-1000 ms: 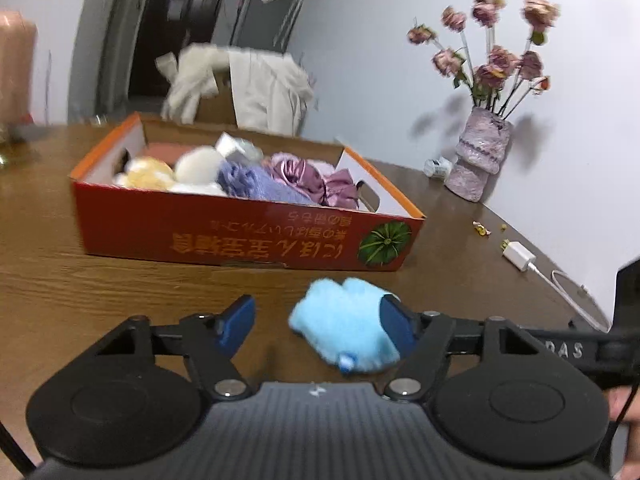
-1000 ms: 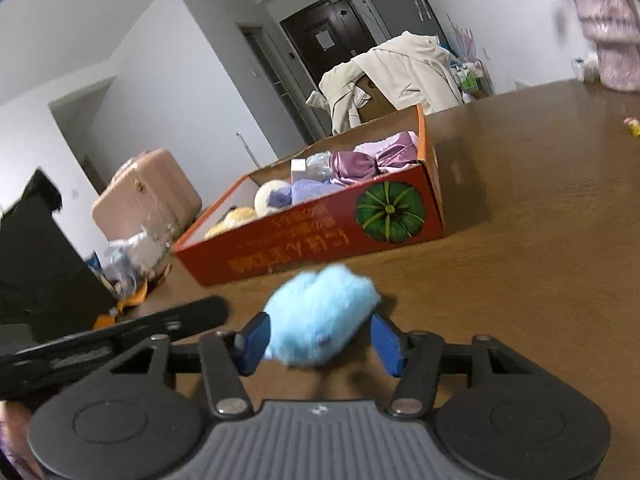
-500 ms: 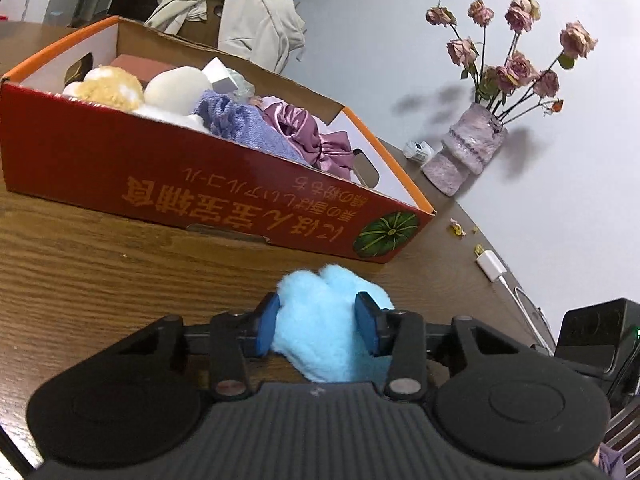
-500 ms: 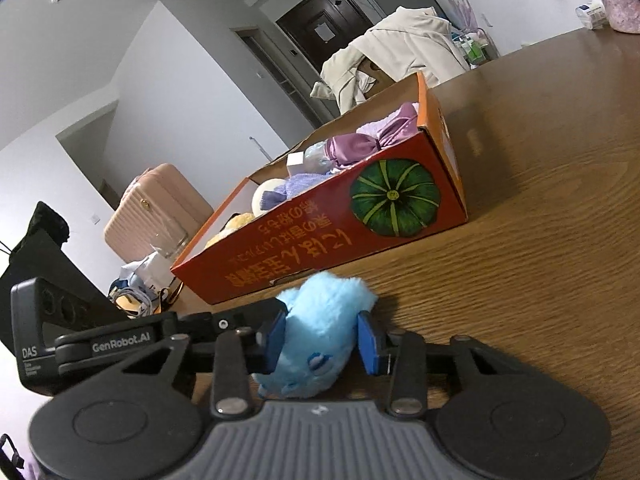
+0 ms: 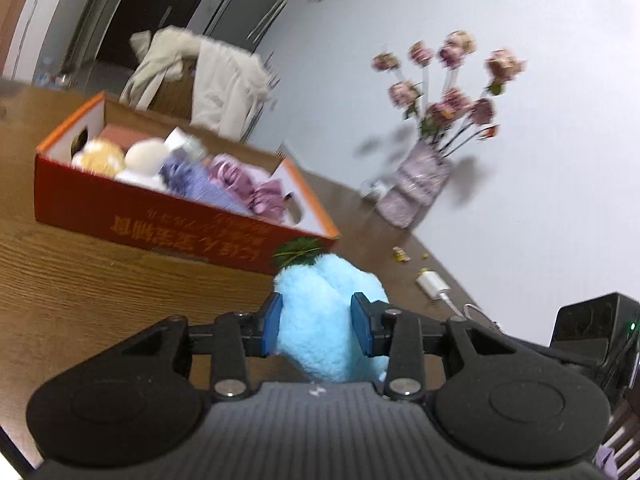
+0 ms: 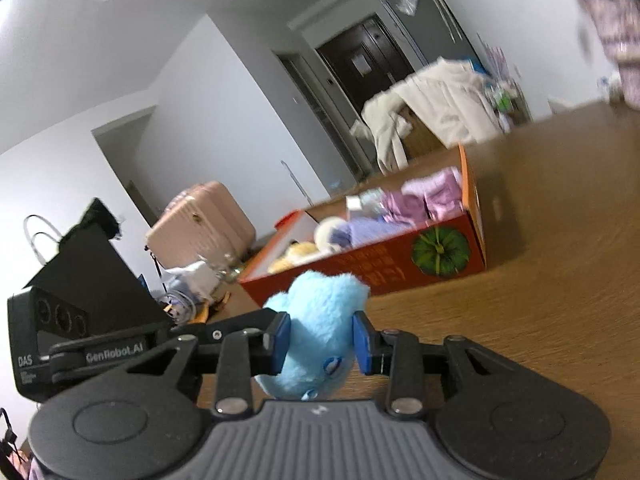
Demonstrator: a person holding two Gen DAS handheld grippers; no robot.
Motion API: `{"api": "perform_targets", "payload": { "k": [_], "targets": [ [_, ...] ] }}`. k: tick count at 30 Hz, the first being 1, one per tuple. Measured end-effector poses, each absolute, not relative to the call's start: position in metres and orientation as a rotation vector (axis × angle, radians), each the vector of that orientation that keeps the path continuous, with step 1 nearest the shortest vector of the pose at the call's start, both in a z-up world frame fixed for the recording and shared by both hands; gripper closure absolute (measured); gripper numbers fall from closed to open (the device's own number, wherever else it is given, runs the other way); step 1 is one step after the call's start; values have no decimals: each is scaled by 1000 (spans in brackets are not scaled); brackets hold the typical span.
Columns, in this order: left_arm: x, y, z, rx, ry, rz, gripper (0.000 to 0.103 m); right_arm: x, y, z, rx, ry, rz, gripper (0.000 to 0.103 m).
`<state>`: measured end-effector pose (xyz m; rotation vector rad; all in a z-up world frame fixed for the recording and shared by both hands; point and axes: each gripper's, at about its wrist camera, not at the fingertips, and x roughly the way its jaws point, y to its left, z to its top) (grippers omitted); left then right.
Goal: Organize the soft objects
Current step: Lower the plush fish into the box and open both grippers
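Note:
A light blue plush toy [image 5: 328, 312] is pinched between the blue pads of my left gripper [image 5: 317, 324] and held above the wooden table. My right gripper [image 6: 320, 338] is shut on the same blue plush toy [image 6: 320, 320] from the other side. A red cardboard box [image 5: 180, 216] with a pumpkin print stands just beyond it, holding purple, pink, white and yellow soft things. The box also shows in the right wrist view [image 6: 400, 256]. The other gripper's body shows at the left of the right wrist view [image 6: 88, 344].
A vase of dried roses [image 5: 416, 188] stands at the back right by the wall, with a white charger and cable [image 5: 434, 282] on the table near it. A chair draped with a cream garment [image 5: 200, 80] sits behind the box. A pink suitcase [image 6: 200, 224] stands off the table.
Both grippers closed on the blue plush toy, which lay on the table a second ago, and have lifted it; the box now appears lower and farther in both views.

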<state>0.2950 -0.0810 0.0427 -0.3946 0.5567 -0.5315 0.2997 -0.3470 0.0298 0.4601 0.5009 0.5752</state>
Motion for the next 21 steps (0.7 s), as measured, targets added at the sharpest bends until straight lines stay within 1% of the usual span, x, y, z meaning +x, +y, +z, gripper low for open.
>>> {"api": "perform_targets", "payload": {
  "k": [6, 12, 17, 21],
  "targets": [
    [256, -92, 57, -404, 506, -549, 66, 260, -356, 52, 418, 463, 579, 71],
    [242, -96, 69, -395, 473, -552, 66, 243, -363, 63, 415, 427, 580, 71],
    [250, -98, 75, -383, 474, -554, 66, 247, -364, 67, 421, 416, 574, 71],
    [281, -95, 84, -400, 477, -564, 66, 274, -363, 77, 407, 405, 577, 71]
  ]
}}
